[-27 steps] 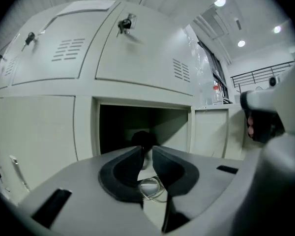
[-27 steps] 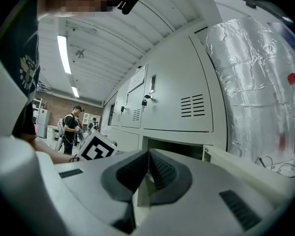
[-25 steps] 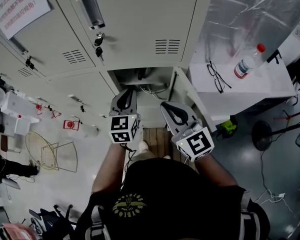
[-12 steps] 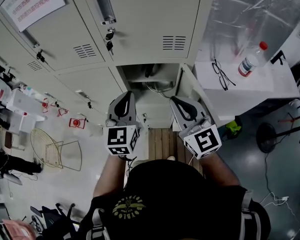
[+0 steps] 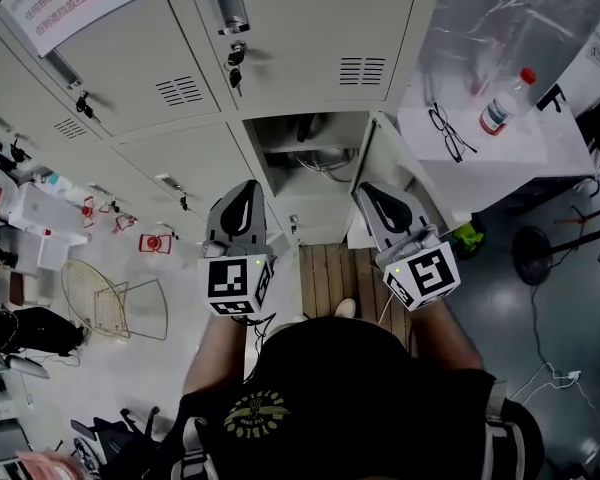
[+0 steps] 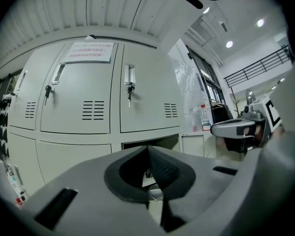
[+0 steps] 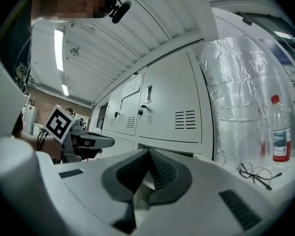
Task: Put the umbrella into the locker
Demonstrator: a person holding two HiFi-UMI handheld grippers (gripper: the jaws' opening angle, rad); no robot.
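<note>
The open locker compartment [image 5: 315, 158] sits low in the grey locker wall, and its door [image 5: 388, 180] is swung out to the right. A dark slim thing [image 5: 307, 128] stands at its back above a loose cord [image 5: 325, 165]; I cannot tell whether it is the umbrella. My left gripper [image 5: 244, 196] hangs in front of the opening, a little to its left, shut and empty. My right gripper [image 5: 373, 194] is by the door, jaws together with nothing between them. In the left gripper view the closed tips [image 6: 147, 149] point at the dark opening [image 6: 164, 141]. In the right gripper view the gripper [image 7: 148, 152] points the same way.
A white table [image 5: 540, 148] stands to the right of the lockers and bears a bottle [image 5: 504, 103] and glasses [image 5: 450, 133], with plastic sheeting behind. Keys [image 5: 235, 71] hang in the door above. A wire basket [image 5: 105, 303] lies on the floor at the left, a fan [image 5: 536, 258] at the right.
Both grippers have drawn back from the open compartment, the left one more. The head view has shifted, so the lockers sit lower in the picture.
</note>
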